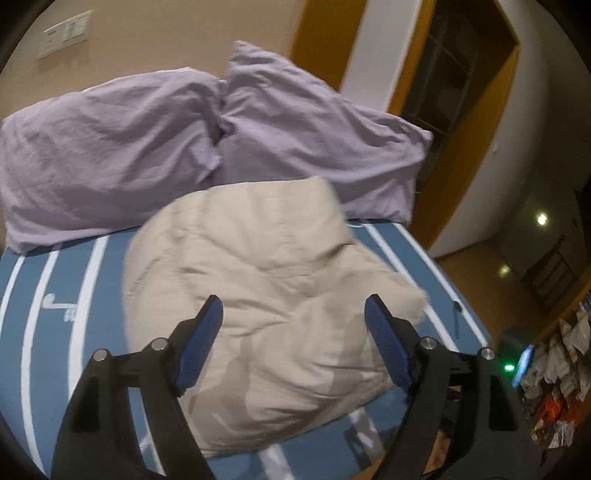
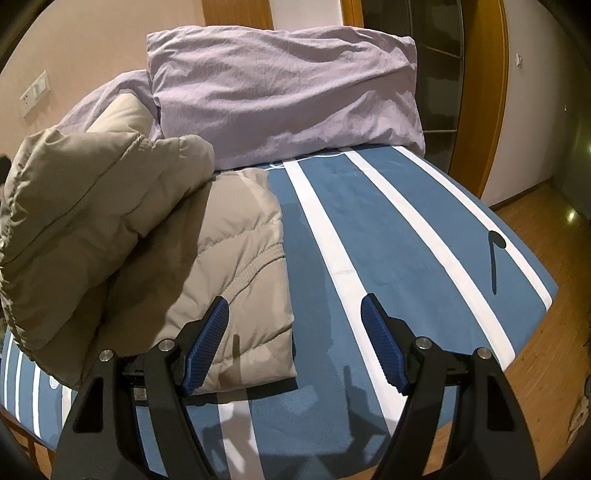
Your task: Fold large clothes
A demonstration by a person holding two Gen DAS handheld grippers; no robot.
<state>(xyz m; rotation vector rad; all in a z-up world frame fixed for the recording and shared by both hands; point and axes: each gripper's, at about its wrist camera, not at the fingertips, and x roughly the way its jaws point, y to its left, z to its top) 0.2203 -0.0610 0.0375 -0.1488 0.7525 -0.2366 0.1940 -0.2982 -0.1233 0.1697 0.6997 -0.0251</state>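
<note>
The jacket (image 2: pixel 155 258) lies bunched on the bed (image 2: pixel 388 221), directly ahead of the left gripper (image 1: pixel 293 325) and left of the right gripper (image 2: pixel 295 326); both are released, seemingly empty.

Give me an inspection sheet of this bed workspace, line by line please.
Surface: bed sheet, blue with white stripes.
Job's things: beige puffer jacket, partly folded, bunched on the bed.
Clutter: two lilac pillows at the head; a small dark item near the bed's edge.
Grippers: left hand-held gripper open above the jacket, holding nothing; right hand-held gripper open, empty.
Cables: nothing seen.
Surroundings: wall switch plate, wooden door frame, wood floor.
</note>
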